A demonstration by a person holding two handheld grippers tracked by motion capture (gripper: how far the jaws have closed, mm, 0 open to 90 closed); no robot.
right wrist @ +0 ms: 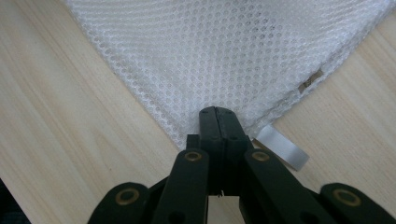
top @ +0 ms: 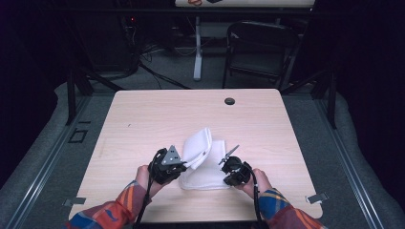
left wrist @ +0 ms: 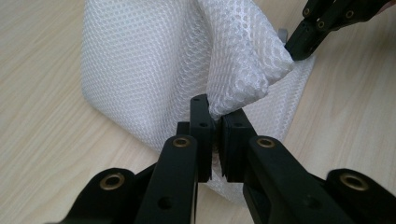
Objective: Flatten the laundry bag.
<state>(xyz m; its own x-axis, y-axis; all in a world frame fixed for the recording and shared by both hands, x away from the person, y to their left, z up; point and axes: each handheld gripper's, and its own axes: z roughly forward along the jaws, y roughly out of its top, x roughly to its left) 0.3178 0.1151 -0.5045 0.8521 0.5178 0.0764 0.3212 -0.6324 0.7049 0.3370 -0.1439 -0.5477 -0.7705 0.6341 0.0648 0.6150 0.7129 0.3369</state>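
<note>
White mesh bag (top: 203, 162) lies on the near-middle part of the light wood table (top: 143, 119), between the two grippers. It is partly folded: one layer lies flat on the tabletop, another portion is lifted and doubled over toward the left side. Fine honeycomb netting, see-through enough to show the wood grain in places.

Left gripper (left wrist: 215, 122) has its jaws pressed together on a bunched fold of the mesh, and that fold rises up from the pinch in the left gripper view. In the high view the left gripper (top: 168, 164) sits at the bag's left edge, grey three-cornered plate on top, held by the person's left hand (top: 142, 175).

Right gripper (right wrist: 218, 114) is closed at a corner of the bag, jaws tight with the mesh edge running into the tips; a small white label tab (right wrist: 282, 147) sticks out from the seam just beside the jaws. A tiny brownish mark sits on the hem farther along. In the high view the right gripper (top: 229, 155) is at the bag's right side, held by the right hand (top: 260, 181). Its jaw tips also show at the top right of the left gripper view, touching the raised fold.

Plaid sleeves (top: 110, 214) enter from the bottom. A dark round grommet (top: 229, 101) sits near the table's far edge. Beyond the table, a dark folding chair (top: 258, 50) on grey floor.
</note>
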